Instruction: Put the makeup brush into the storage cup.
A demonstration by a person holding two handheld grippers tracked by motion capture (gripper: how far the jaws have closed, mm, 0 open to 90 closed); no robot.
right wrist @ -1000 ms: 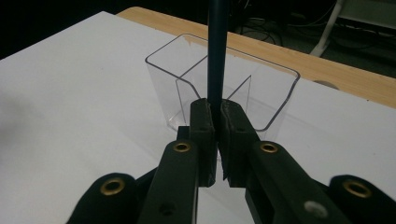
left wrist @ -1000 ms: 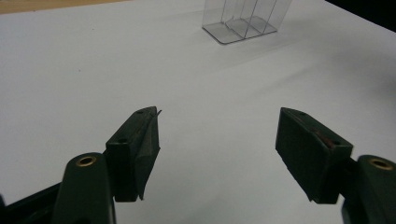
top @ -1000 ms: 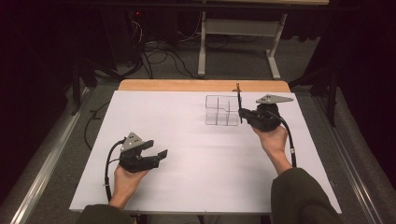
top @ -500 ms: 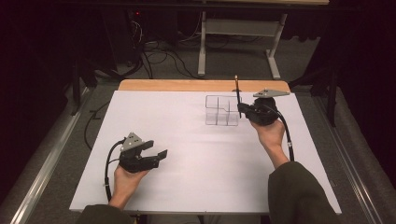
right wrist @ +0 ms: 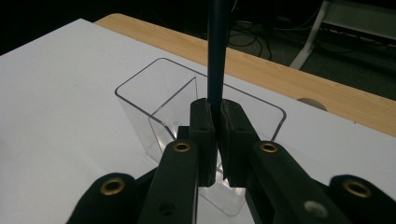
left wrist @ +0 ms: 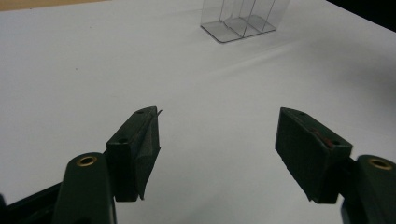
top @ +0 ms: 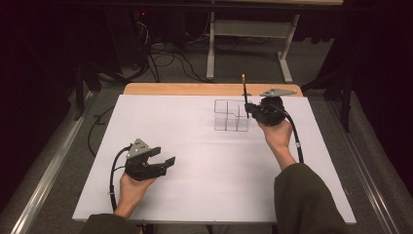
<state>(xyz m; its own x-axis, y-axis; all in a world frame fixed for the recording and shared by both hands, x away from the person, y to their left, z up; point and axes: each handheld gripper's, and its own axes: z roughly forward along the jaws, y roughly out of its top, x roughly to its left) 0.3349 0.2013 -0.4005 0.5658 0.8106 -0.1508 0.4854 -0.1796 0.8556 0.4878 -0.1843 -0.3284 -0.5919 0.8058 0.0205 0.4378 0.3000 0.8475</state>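
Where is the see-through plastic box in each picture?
High view: the clear box stands on the far right part of the white table, just left of the right gripper.
Left gripper view: it sits at the top, right of middle, far beyond the open jaws.
Right gripper view: it is in the middle, right behind the jaws shut on a dark pencil.
Shared landmark: the box's inner divider walls.

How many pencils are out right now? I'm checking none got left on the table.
1. The pencil stands upright, clamped in the right gripper at the right edge of the clear organizer. The left gripper is open and holds nothing; inside the organizer is hard to judge.
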